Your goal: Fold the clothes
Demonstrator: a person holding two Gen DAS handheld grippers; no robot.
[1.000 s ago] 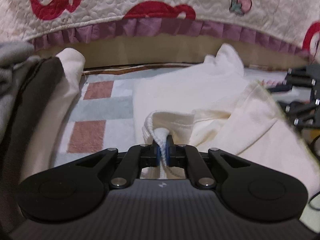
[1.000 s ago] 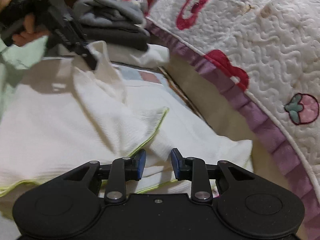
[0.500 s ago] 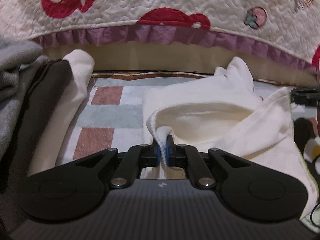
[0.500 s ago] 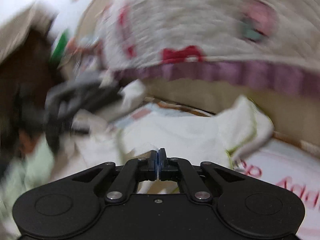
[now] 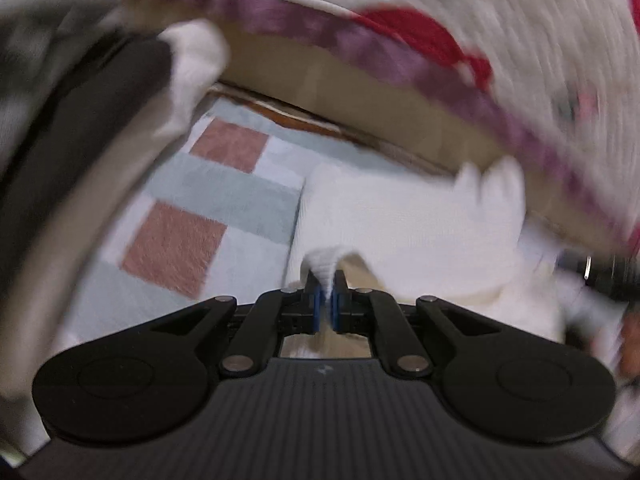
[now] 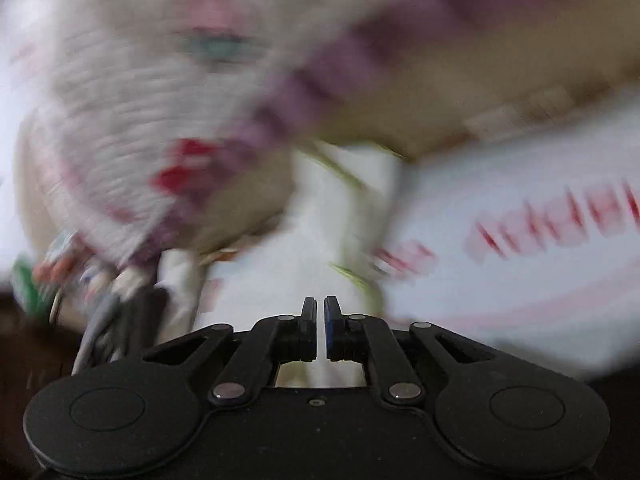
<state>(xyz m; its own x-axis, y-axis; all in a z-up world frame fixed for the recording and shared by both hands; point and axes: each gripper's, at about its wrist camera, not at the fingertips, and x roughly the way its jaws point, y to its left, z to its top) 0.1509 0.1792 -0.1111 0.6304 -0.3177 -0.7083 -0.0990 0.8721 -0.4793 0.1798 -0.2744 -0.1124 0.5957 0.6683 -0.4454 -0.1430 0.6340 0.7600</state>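
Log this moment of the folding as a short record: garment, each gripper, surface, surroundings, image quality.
garment: white garment, lying crumpled on the mat
left gripper: shut on a bunched edge of the garment
right gripper: jaws nearly closed after just opening slightly; no cloth visibly pinched
surface: checked mat, pale blue with reddish squares
surroundings: quilted bedspread with a purple frill; dark folded clothes at left
image quality: both views motion-blurred
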